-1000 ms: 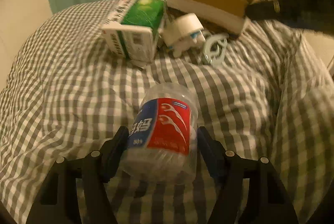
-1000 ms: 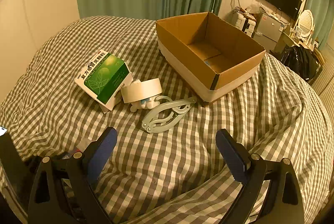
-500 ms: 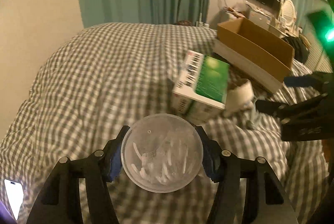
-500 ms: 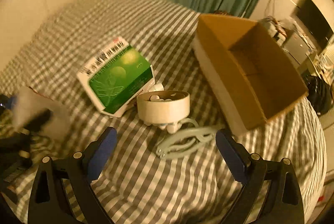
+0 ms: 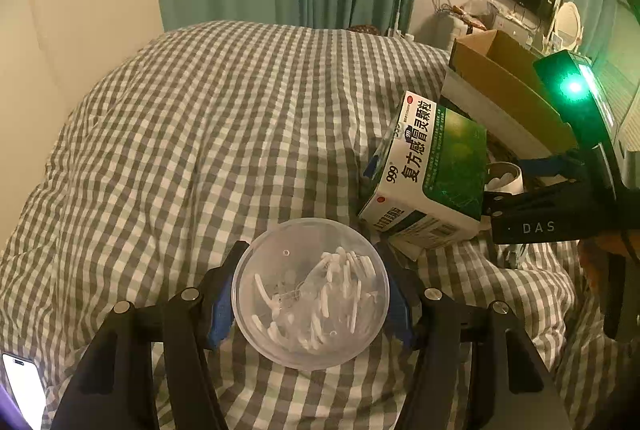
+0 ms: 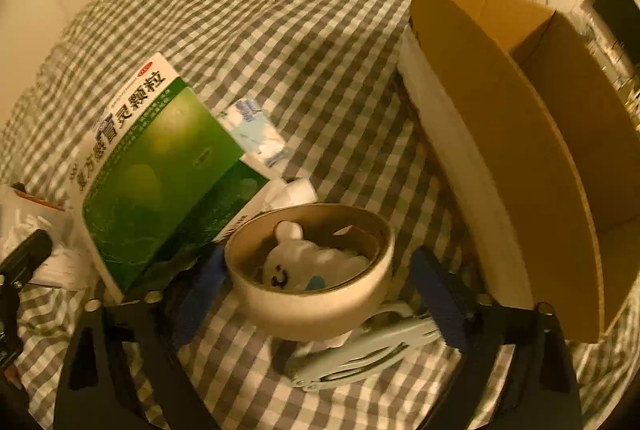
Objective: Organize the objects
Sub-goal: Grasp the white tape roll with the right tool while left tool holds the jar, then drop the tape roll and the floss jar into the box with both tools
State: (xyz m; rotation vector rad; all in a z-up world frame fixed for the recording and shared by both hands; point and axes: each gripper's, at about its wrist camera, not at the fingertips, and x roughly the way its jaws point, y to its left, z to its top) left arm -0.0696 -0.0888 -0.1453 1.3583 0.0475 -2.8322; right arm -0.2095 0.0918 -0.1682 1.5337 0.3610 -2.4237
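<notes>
My left gripper (image 5: pixel 311 290) is shut on a clear plastic jar of white floss picks (image 5: pixel 310 314), held above the bed and seen end-on. My right gripper (image 6: pixel 320 294) is open, low over the bed. Its blue fingers (image 6: pixel 438 294) stand on either side of a beige tape roll (image 6: pixel 308 306) with a small white bear toy (image 6: pixel 304 262) inside it. A pale blue folding hanger (image 6: pixel 360 354) lies under the roll. A green and white medicine box (image 6: pixel 160 181) leans to its left. The open cardboard box (image 6: pixel 520 149) stands to the right.
A small blue and white packet (image 6: pixel 256 133) lies behind the medicine box. The checked bedcover (image 5: pixel 220 133) rises in folds. A lit phone (image 5: pixel 20 386) lies at the near left. The right gripper's body (image 5: pixel 540 218) reaches in beside the medicine box (image 5: pixel 432 165).
My left gripper has lifted the jar off the bed and tipped it end-on. My right gripper has moved down and forward until its fingers straddle the tape roll.
</notes>
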